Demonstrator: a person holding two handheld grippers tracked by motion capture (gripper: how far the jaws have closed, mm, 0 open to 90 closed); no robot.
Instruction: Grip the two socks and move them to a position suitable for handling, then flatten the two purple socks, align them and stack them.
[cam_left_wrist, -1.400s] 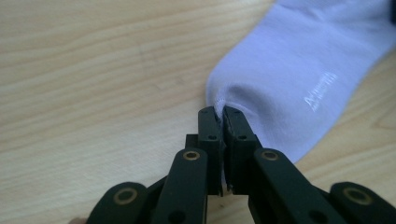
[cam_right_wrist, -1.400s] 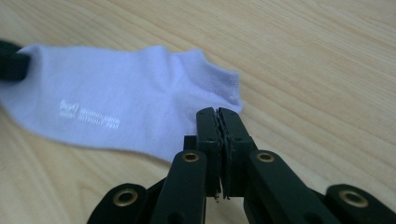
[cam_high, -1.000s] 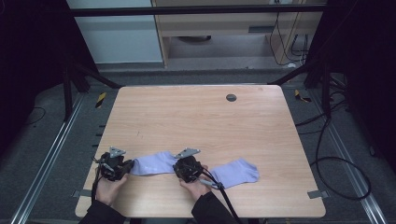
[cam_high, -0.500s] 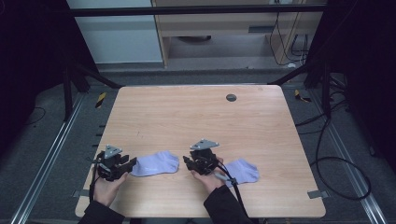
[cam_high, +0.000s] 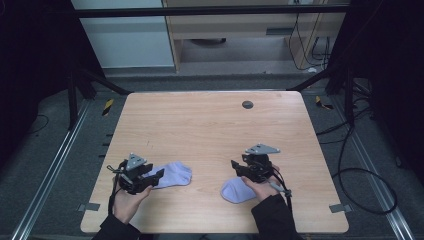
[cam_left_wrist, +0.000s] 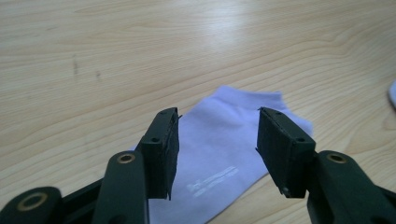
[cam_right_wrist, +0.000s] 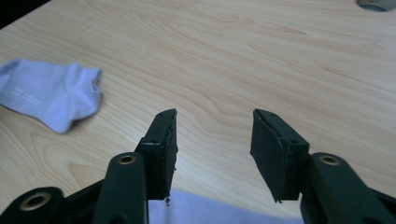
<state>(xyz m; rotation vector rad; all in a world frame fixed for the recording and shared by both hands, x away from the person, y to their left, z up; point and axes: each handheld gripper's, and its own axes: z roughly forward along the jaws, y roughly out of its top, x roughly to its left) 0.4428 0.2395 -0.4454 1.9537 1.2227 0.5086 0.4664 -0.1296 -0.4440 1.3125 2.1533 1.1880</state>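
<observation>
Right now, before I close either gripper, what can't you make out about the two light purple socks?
- Right light purple sock: high view, its right part lies under the right hand; right gripper view, the bottom edge cuts it.
- Left light purple sock: left gripper covers its left end in the high view.
- Pale printed lettering on it: left gripper view, too blurred to read.

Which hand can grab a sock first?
Probably the left. The left gripper has its open jaws over the left sock, while the right gripper points past its sock.
</observation>
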